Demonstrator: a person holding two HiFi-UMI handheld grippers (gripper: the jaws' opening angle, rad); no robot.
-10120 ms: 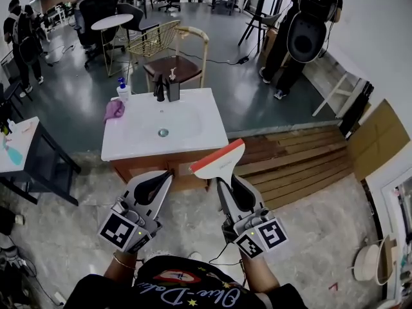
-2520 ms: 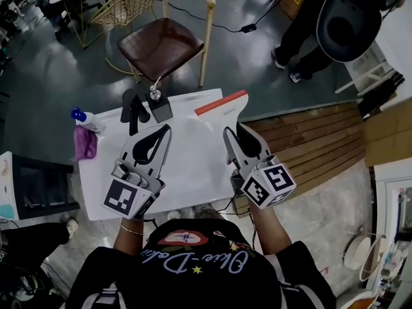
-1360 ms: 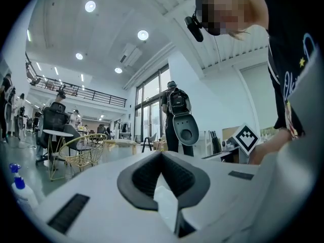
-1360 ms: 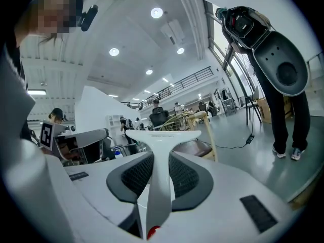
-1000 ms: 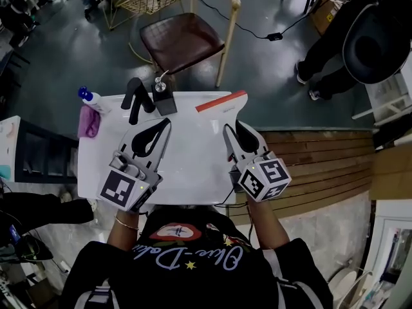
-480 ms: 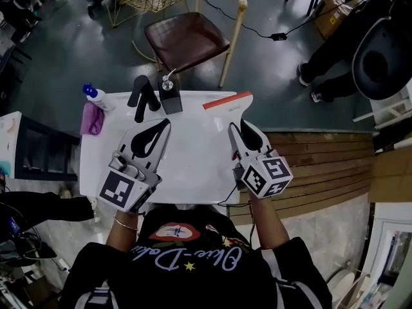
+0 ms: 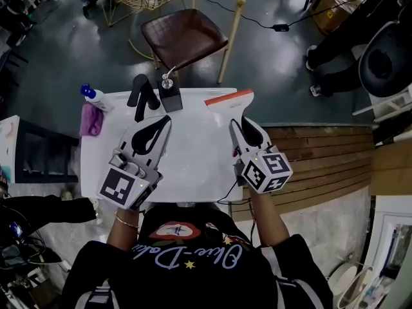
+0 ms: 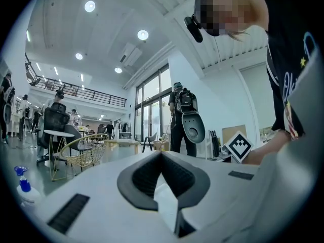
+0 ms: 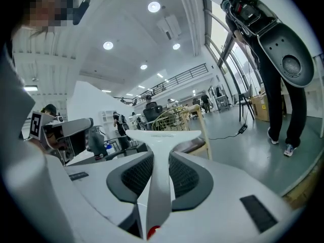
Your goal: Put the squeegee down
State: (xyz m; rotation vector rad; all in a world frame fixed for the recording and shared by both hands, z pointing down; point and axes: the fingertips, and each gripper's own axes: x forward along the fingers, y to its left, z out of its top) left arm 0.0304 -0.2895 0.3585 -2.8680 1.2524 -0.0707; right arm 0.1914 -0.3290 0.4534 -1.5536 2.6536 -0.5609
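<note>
The right gripper point(image 7: 241, 123) has its jaws closed on the white handle of the squeegee point(image 7: 230, 99). The squeegee's red-edged blade is over the far right corner of the white sink top point(image 7: 193, 163); I cannot tell if it touches the top. The left gripper point(image 7: 163, 122) is above the left half of the sink top, jaws together, nothing between them. A black faucet point(image 7: 143, 92) stands at the far edge.

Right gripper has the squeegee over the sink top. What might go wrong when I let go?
The squeegee, clamped in the right gripper, has its blade at the back right corner of the vanity top. Released there, it may tip off the edge. Swinging left risks hitting the soap dispenser.
</note>
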